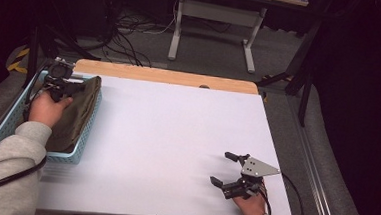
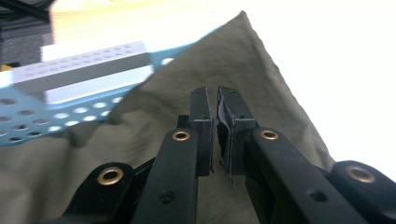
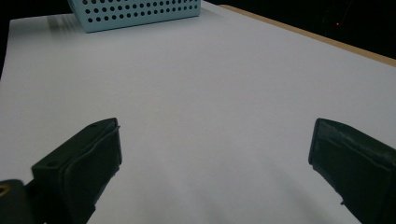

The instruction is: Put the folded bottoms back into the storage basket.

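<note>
High view, upper left: olive cloth [image 1: 78, 113], pinched by closed left gripper [image 1: 71, 87], is best lifted slowly clear of basket [image 1: 65, 155]; right gripper [image 1: 223, 168] wide open, empty.

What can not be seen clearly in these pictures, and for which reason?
- Whether the left gripper pinches the olive cloth: in the left gripper view its closed jaws hide the contact.
- The left gripper's tips in the high view: the hand and cloth cover them.
- The inside of the blue basket: the cloth and sleeve cover it.
- The basket in the right gripper view: cut off by the top edge.
</note>
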Demonstrator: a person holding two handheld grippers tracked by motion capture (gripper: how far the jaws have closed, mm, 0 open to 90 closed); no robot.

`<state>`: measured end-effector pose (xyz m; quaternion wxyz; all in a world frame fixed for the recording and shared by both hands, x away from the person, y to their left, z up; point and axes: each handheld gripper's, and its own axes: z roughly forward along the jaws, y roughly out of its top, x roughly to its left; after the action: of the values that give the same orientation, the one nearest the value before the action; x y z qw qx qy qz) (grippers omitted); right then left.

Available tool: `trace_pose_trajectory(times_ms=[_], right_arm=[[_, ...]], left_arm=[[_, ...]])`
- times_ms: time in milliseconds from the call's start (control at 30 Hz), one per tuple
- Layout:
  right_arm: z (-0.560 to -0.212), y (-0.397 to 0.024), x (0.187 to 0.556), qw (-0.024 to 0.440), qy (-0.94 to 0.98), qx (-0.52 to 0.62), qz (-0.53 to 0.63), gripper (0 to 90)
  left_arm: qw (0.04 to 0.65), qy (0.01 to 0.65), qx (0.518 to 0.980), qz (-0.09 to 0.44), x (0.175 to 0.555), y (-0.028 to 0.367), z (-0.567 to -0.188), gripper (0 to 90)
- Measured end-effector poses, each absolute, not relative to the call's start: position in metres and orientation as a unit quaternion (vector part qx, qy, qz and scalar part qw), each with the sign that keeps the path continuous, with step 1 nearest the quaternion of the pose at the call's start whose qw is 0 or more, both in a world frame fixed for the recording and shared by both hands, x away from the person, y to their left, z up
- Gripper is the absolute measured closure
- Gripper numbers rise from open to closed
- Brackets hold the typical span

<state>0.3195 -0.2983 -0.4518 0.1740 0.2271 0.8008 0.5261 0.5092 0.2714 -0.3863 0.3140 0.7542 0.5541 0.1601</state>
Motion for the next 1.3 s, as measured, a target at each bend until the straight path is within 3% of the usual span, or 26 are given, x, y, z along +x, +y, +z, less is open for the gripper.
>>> trace_pose_trajectory(times_ms=[567, 833, 1000, 1300], right_arm=[[-0.452, -0.298, 0.319, 0.172, 0.802, 0.226, 0.526, 3.1], [-0.452, -0.297, 0.319, 0.172, 0.802, 0.224, 0.526, 3.1], [-0.452, -0.298, 0.320, 0.172, 0.802, 0.224, 0.526, 3.1], [-0.452, -0.298, 0.320, 0.172, 0.802, 0.223, 0.526, 3.1]], left_arm=[[0.293, 0.541, 0.779, 0.119, 0.523, 0.258, -0.411, 89.2], [0.248, 0.555, 0.792, 0.054, 0.530, 0.256, -0.428, 89.2], [0.251, 0.551, 0.793, 0.073, 0.528, 0.254, -0.423, 89.0], [0.272, 0.559, 0.776, 0.109, 0.520, 0.261, -0.408, 78.3]])
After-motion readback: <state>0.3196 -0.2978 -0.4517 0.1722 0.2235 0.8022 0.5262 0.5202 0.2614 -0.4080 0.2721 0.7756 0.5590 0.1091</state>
